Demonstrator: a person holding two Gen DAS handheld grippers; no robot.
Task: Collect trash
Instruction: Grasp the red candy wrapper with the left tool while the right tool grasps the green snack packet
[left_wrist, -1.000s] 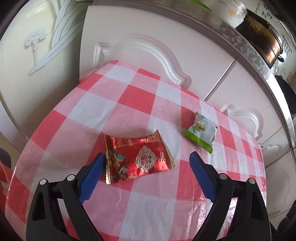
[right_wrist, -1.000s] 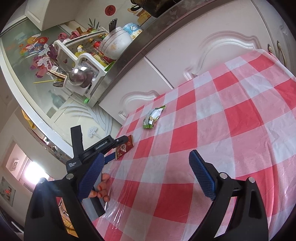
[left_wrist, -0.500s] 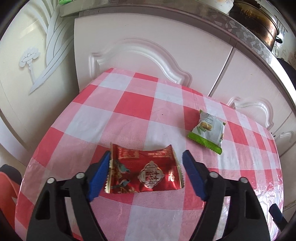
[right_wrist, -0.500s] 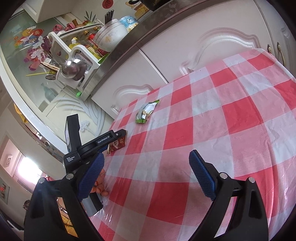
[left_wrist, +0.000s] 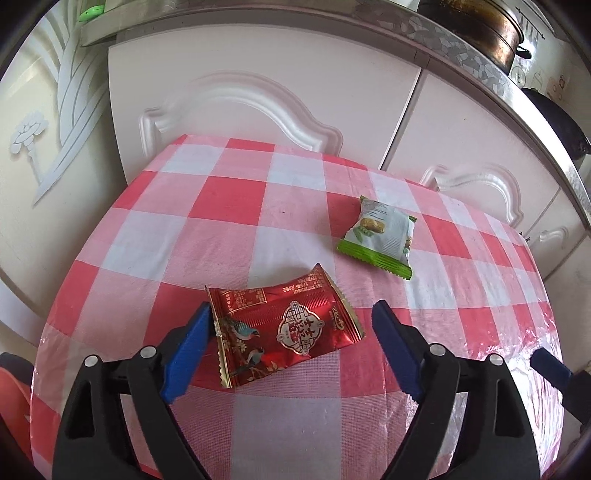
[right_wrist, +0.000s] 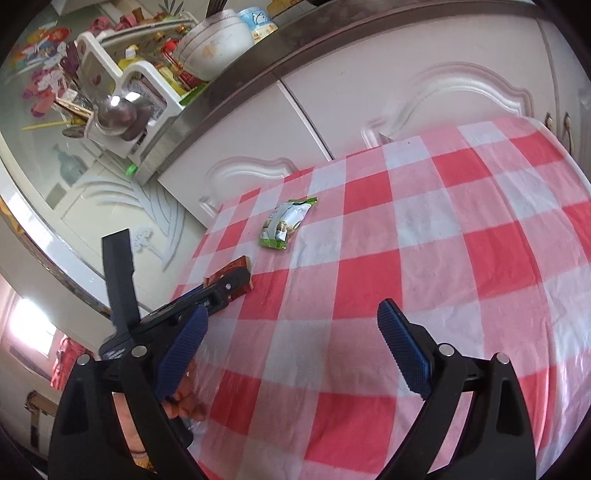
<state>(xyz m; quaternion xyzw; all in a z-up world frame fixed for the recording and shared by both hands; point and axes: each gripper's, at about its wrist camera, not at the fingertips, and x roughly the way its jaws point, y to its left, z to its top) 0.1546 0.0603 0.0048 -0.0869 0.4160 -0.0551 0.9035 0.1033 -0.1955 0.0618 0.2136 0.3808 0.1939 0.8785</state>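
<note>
1. Wrapper, red foil with gold serrated ends and a bird-and-medallion print (left_wrist: 284, 328), lies flat on the red-and-white checked plastic-covered worktop (left_wrist: 229, 192), near its front edge.
2. Left gripper (left_wrist: 291, 325) straddles it, jaws wide and just been opening; left pad touches the wrapper's end, right pad is clear, no squeeze yet. Likely lined up across the long side for a pinch.
3. Green-and-white crinkled snack packet (left_wrist: 380, 236) sits apart, further back.
4. Right gripper (right_wrist: 291, 339) hovers wide and empty over bare cloth, probably waiting for the packet.
</note>
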